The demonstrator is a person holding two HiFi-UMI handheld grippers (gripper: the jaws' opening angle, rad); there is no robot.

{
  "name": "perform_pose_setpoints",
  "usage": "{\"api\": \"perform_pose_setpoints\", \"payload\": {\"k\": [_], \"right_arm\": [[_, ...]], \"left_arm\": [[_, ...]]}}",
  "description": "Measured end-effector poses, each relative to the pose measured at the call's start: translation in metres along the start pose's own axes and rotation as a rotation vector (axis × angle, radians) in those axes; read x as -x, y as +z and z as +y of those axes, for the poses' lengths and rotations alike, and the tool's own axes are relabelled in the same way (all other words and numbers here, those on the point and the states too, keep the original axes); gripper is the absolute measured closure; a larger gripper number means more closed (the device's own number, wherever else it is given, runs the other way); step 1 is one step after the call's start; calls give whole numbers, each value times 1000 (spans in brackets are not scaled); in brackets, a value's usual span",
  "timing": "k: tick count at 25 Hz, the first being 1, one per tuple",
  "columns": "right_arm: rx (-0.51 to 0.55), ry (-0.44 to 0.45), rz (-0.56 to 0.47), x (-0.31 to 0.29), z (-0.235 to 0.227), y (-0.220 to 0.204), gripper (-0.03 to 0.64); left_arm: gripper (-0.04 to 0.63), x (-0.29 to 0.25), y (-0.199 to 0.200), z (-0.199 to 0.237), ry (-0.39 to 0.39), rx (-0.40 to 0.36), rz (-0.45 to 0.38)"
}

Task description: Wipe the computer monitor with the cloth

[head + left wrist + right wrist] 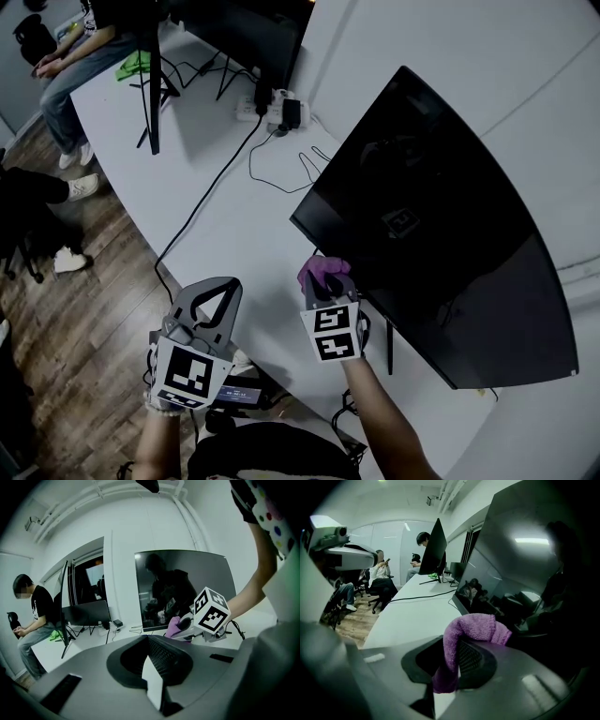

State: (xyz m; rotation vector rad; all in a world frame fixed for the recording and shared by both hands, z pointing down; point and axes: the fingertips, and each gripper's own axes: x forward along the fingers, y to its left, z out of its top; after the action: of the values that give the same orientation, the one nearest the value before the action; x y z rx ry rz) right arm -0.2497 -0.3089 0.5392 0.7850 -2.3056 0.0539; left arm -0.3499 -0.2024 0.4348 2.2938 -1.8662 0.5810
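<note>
Cloth [322, 271], purple and bunched, is clamped in my right tongs [452, 665], draped over their tips and held at the lower edge of the monitor [441, 234], near its left corner. I cannot tell whether it touches the dark screen. My left tongs [154, 667] are clenched on nothing and hang to the left of the right ones, by the front edge of the white table [234, 220], clear of the monitor.
</note>
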Motion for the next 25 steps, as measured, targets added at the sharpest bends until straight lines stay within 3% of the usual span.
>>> {"api": "perform_pose_setpoints", "payload": {"k": [9, 25], "right_arm": [[66, 49, -7, -39, 20, 34, 545], [79, 96, -18, -79, 46, 88, 545]], "left_arm": [[589, 0, -12, 17, 20, 43, 6], [589, 6, -18, 40, 42, 43, 9]]}}
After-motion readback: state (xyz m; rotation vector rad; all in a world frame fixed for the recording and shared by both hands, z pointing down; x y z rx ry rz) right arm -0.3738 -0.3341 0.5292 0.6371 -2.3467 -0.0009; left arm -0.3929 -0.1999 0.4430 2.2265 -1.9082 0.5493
